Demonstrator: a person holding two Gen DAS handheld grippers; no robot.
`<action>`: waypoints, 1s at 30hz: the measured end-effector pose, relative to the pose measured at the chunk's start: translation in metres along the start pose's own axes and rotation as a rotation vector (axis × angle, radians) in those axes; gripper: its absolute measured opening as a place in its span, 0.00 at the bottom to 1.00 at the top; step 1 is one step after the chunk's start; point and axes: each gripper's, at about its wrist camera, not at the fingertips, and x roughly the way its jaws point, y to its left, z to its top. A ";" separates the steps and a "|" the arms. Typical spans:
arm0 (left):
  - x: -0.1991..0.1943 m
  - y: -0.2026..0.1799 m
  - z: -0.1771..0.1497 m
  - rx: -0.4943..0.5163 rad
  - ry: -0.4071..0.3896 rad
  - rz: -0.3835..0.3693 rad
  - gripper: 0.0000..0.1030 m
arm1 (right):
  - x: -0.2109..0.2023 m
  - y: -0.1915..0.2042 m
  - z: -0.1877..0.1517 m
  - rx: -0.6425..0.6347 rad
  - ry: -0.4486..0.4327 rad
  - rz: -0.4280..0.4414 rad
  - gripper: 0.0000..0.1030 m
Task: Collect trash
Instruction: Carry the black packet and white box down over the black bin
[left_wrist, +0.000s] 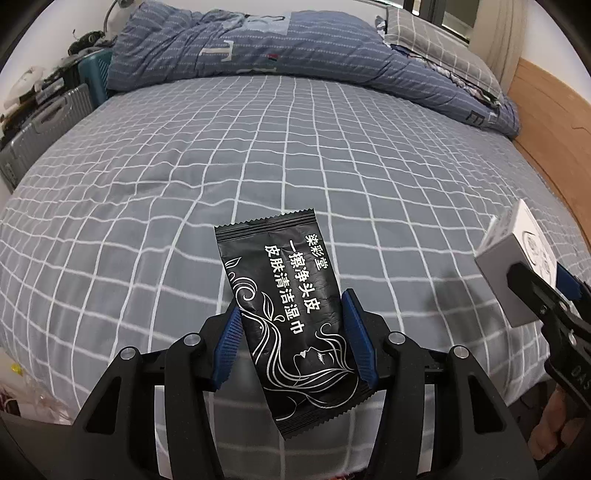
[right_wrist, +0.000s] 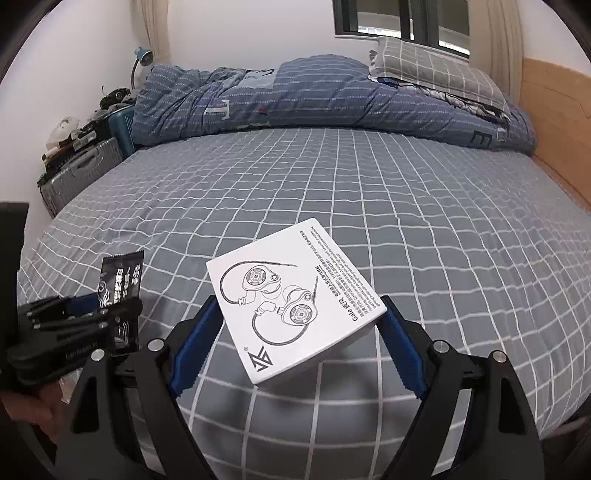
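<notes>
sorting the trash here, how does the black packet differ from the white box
The black packet is a flat, crinkled foil sachet with white lettering and a line-drawn face; the white box is rigid, with an earphone drawing. The packet sits in the left gripper, the box in the right gripper, whose jaws stand wider. Both are held lifted above the checked bed sheet.

Bare bedsheet (left_wrist: 295, 147) ahead (quilt (left_wrist: 258, 48) beyond)
</notes>
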 end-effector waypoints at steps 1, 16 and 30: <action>-0.003 -0.001 -0.003 0.001 0.000 -0.005 0.50 | -0.004 0.001 -0.002 0.001 -0.002 0.000 0.78; -0.046 -0.010 -0.055 0.009 0.007 -0.034 0.50 | -0.048 0.015 -0.045 -0.005 0.024 0.017 0.78; -0.082 -0.023 -0.113 0.024 0.031 -0.063 0.50 | -0.089 0.019 -0.094 0.000 0.064 0.031 0.78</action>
